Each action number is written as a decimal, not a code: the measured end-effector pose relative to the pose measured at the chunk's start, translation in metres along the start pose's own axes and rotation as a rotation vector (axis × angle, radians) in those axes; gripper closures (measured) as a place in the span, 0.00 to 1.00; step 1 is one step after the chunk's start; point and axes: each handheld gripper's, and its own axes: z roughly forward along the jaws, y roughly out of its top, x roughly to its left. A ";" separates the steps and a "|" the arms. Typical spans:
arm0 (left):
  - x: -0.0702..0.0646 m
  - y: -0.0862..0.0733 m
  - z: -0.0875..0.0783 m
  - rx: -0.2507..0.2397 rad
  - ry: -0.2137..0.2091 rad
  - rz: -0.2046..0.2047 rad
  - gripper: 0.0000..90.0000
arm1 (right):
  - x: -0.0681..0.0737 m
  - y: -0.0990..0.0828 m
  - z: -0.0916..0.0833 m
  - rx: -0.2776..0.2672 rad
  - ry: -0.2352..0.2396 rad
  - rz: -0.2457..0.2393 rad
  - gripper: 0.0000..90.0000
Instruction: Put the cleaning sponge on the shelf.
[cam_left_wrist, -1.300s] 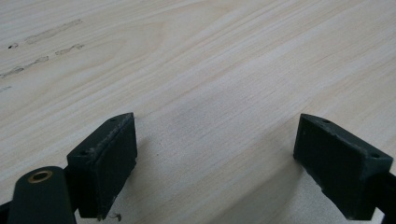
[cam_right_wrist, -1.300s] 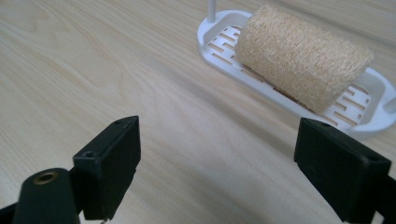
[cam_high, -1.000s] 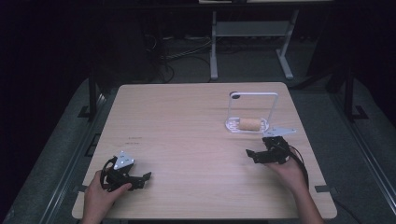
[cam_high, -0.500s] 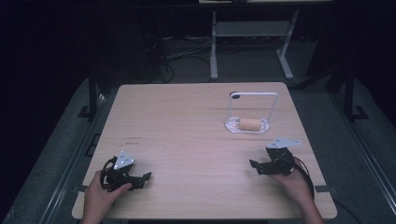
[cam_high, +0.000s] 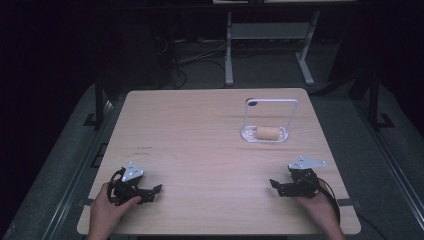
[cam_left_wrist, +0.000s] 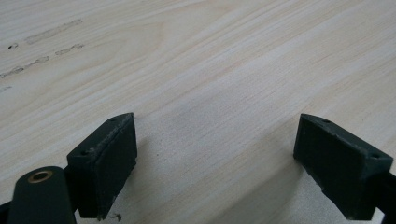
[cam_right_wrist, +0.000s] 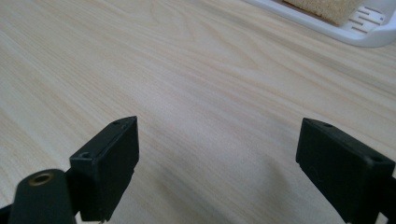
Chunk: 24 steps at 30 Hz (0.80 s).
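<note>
Resting apart: 2 grippers (cam_high: 156, 191) (cam_high: 273, 185), 1 roll (cam_high: 268, 133), 1 rack (cam_high: 270, 103).

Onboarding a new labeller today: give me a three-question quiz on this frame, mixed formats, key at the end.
1. True or false: the right tool is shut on the tan roll.
2. Multiple choice: the tan roll lies A) in the white tray under its handle, B) between the left tool's jaws, C) on the floor.
3. Fill in: both tools sit near the table's ____ edge, by the person's hands.

Key: 1 false, its jaws stand open and empty; 2 A; 3 near.
</note>
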 end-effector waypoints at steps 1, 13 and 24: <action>0.000 0.000 0.000 0.000 0.000 0.000 0.14 | 0.000 -0.001 0.000 -0.002 -0.003 -0.005 0.14; 0.000 0.000 0.000 0.000 0.000 0.000 0.14 | 0.002 -0.011 0.004 0.022 -0.016 -0.014 0.14; 0.000 0.000 0.000 0.000 0.000 0.000 0.14 | 0.001 -0.013 0.006 0.018 -0.012 -0.012 0.13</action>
